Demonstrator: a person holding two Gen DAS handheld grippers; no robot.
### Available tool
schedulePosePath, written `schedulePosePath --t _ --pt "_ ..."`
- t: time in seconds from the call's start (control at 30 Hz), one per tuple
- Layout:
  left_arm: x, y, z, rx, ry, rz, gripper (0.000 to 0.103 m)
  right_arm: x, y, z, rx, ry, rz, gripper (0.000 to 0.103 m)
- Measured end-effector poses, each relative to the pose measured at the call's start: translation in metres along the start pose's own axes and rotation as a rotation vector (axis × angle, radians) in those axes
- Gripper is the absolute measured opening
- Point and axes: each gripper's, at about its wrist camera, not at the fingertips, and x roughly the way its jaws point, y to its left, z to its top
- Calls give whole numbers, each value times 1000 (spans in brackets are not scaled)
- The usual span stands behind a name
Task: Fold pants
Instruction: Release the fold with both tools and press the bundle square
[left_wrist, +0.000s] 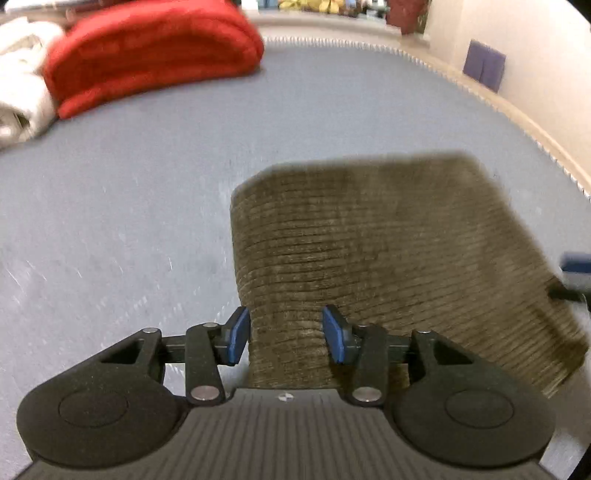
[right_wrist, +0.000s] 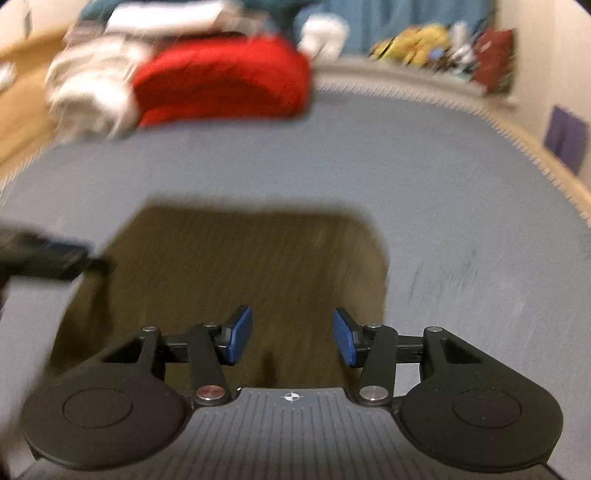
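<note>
Olive-brown corduroy pants (left_wrist: 369, 236) lie folded into a compact rectangle on the grey-blue rug (left_wrist: 147, 184). My left gripper (left_wrist: 286, 336) is open over the near left edge of the pants, its blue pads apart with cloth showing between them. In the right wrist view the pants (right_wrist: 240, 266) are blurred by motion. My right gripper (right_wrist: 291, 339) is open above their near edge. The other gripper's tip shows at the right edge of the left wrist view (left_wrist: 574, 273) and at the left edge of the right wrist view (right_wrist: 44, 258).
A folded red blanket (left_wrist: 155, 55) and white cloth (left_wrist: 22, 81) lie at the far left of the rug. The rug's fringed edge (left_wrist: 480, 92) meets a wooden floor by the wall, where a purple item (left_wrist: 484, 64) leans. Toys (right_wrist: 424, 40) lie at the back.
</note>
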Motion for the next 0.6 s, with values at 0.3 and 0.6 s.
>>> schedulePosePath --t 0.3,0.6 --pt "-41 -12 6 -13 -66 -47 56 -18 -3 -45 -15 70 -24 53" --pt "-62 -32 -9 44 -65 51 80 -30 -1 -40 3 85 -69 58"
